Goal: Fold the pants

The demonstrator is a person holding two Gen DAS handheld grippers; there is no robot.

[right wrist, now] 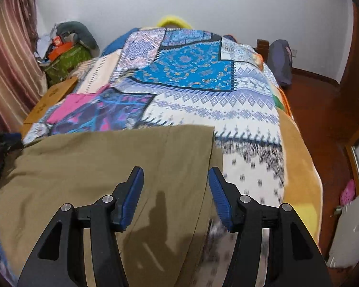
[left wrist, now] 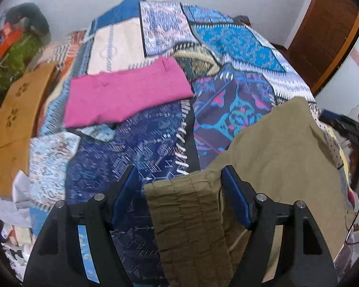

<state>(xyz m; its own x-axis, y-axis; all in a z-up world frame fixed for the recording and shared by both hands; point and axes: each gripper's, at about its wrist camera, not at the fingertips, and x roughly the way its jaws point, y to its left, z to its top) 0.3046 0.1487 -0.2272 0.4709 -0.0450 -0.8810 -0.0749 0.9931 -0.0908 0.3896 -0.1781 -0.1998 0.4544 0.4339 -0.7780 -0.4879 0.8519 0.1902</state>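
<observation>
One fold at most looks done: your khaki pants (right wrist: 107, 162) lie near you on the patterned bedspread (right wrist: 227, 110), waistband left, still long. Your left gripper (left wrist: 179, 186) and right gripper (right wrist: 176, 184) both stand apart over the cloth, holding nothing. More folds remain.

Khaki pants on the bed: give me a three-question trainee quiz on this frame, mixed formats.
1. True or false: the left gripper is clamped shut on the khaki pants.
2. Which folded garment lies farther up the patchwork bedspread? A) pink garment B) white towel C) black jacket
3. Fill in: between the right gripper fingers lies the pants' straight ____.

Key
1. False: both jaws stand open, the gathered waistband lying loose between them.
2. A
3. Edge, beside the bedspread.
</observation>
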